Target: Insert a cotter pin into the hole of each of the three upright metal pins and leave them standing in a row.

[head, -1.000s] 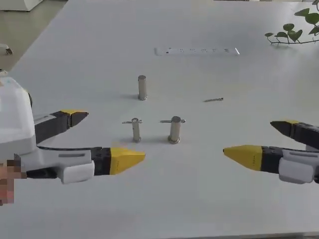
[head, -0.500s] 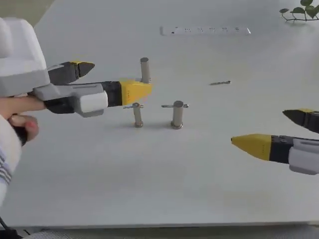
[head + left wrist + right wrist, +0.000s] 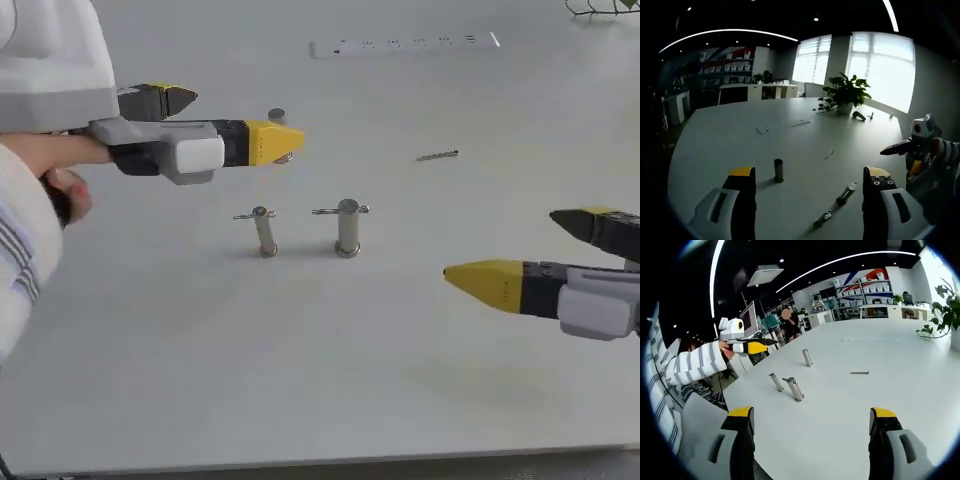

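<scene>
Three metal pins stand on the white table (image 3: 330, 350). The two front pins (image 3: 263, 230) (image 3: 347, 227) each carry a cotter pin through the top. The back pin (image 3: 277, 117) is bare and partly hidden behind the yellow tip of my left gripper (image 3: 240, 120), which hovers open above and left of it. From the left gripper view the bare pin (image 3: 778, 170) stands between the jaws, further off. A loose cotter pin (image 3: 437, 155) lies to the right of the pins. Low at the right, my right gripper (image 3: 503, 246) is open and holds nothing.
A white power strip (image 3: 405, 44) lies at the far side of the table. A potted plant (image 3: 842, 92) stands near the far right corner. In the right gripper view a chair (image 3: 695, 425) sits at the near table edge.
My left gripper has risen from the near left and moved forward up to the back pin. The right gripper has hardly moved. The head camera has shifted.
</scene>
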